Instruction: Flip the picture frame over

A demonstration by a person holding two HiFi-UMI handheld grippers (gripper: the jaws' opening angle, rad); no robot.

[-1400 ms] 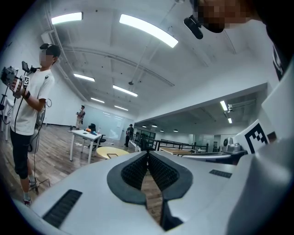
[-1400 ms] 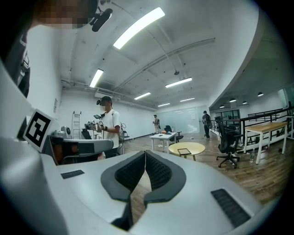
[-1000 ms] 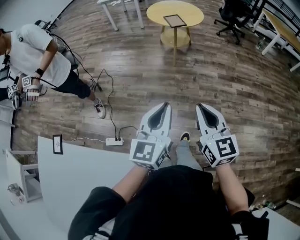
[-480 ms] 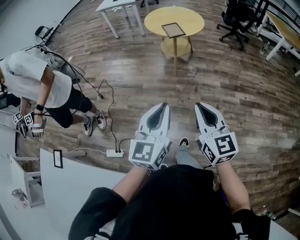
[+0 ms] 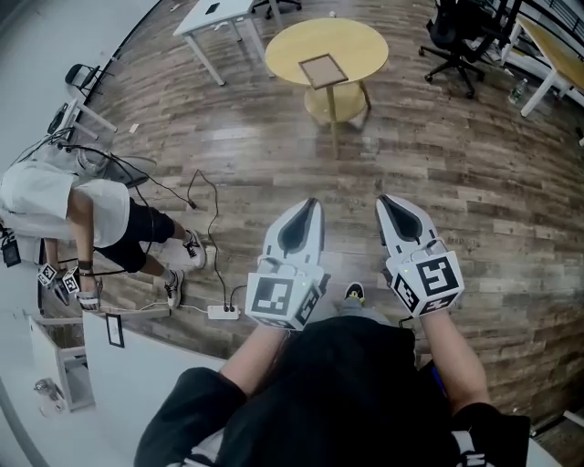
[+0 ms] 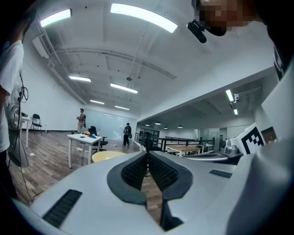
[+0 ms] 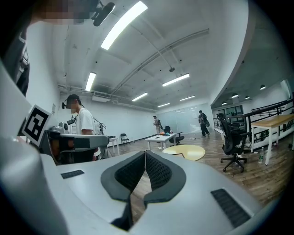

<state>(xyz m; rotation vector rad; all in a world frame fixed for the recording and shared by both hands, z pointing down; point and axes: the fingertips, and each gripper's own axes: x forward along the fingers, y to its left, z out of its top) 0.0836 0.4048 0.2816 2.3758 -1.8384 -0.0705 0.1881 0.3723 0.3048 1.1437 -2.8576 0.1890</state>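
The picture frame (image 5: 322, 70) lies flat on a round yellow table (image 5: 351, 36) across the wooden floor, far ahead of both grippers. My left gripper (image 5: 308, 203) and right gripper (image 5: 384, 201) are held side by side at waist height, pointing level toward that table. Both are shut, with nothing between their pads. In the left gripper view the jaws (image 6: 147, 154) meet, and the yellow table (image 6: 106, 156) shows behind them at the left. In the right gripper view the closed jaws (image 7: 145, 154) sit left of the yellow table (image 7: 188, 152).
Another person (image 5: 64, 214) in a white shirt bends over at the left, beside a power strip (image 5: 224, 312) with trailing cables. A white desk (image 5: 137, 383) is at my lower left. A white table (image 5: 214, 14) and a black office chair (image 5: 461, 32) flank the round table.
The view has advanced across the floor, so the round table and frame sit lower and nearer. The person at the left has slid down the picture. Both grippers stay shut ahead of me.
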